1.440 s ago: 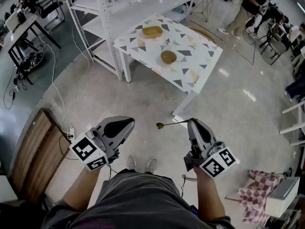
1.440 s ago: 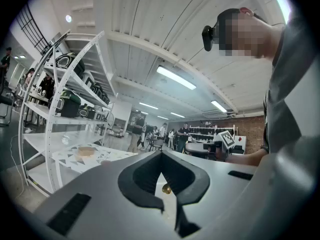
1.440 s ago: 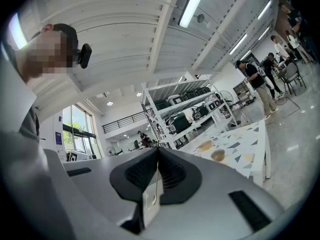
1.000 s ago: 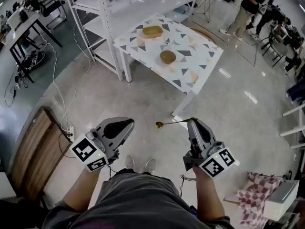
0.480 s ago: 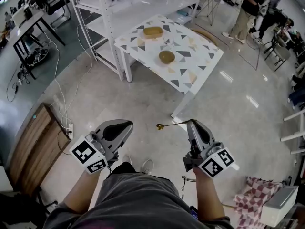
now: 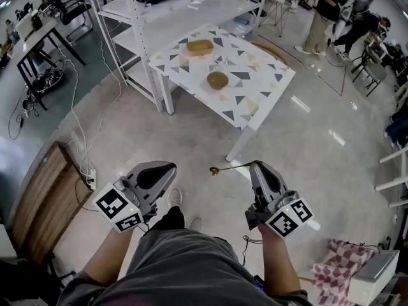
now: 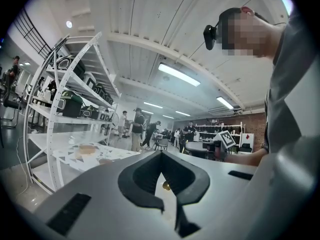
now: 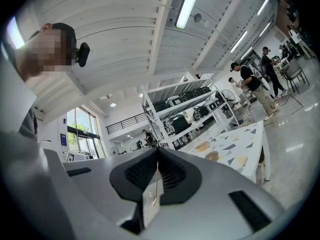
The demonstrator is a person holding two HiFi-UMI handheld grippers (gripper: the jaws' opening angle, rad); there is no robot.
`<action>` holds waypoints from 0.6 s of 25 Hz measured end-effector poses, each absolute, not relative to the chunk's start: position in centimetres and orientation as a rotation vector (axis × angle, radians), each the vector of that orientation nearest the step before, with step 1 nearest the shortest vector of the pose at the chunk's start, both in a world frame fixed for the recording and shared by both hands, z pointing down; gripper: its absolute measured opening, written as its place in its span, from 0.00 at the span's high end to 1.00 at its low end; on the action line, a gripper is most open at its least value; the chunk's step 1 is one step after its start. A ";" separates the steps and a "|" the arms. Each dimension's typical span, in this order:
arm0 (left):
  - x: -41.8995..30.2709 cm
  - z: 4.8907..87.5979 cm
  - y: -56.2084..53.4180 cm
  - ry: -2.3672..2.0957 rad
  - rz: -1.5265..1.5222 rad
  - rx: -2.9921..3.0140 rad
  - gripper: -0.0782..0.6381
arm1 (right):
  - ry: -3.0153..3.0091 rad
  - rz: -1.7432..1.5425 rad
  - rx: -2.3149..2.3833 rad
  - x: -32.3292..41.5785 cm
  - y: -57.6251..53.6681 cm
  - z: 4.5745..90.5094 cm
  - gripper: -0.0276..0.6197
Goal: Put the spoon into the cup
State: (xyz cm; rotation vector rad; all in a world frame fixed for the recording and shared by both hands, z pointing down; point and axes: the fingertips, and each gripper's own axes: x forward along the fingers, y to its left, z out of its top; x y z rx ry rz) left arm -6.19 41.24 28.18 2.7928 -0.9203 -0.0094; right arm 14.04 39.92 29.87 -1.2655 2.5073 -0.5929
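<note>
The right hand-held gripper [image 6: 255,165] was pinched on the spoon [image 6: 224,167]; the left hand-held gripper [image 6: 169,167] was pressed together, empty.

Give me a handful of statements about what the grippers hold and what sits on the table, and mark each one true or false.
1. The right gripper is shut on the spoon. True.
2. The spoon lies on the patterned table. False: it is held in the air over the floor, well short of the table.
3. The left gripper grips a bowl. False: its jaws are together with nothing between them.
4. Two brownish dishes sit on the table, an oblong dish and a round dish. True.
5. Both grippers are over the tabletop. False: both are over the floor, near the person's body.
</note>
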 end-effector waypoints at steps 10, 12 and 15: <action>-4.4 28.4 37.1 -0.893 -0.014 2.816 0.87 | 2.499 -0.568 -1.295 16.2 36.6 30.1 0.92; -4.3 28.6 36.1 -0.886 -0.017 2.819 0.87 | 2.499 -0.571 -1.301 16.3 35.7 30.4 0.92; -4.3 29.1 34.4 -0.878 -0.023 2.814 0.87 | 2.501 -0.579 -1.311 16.2 34.1 30.8 0.92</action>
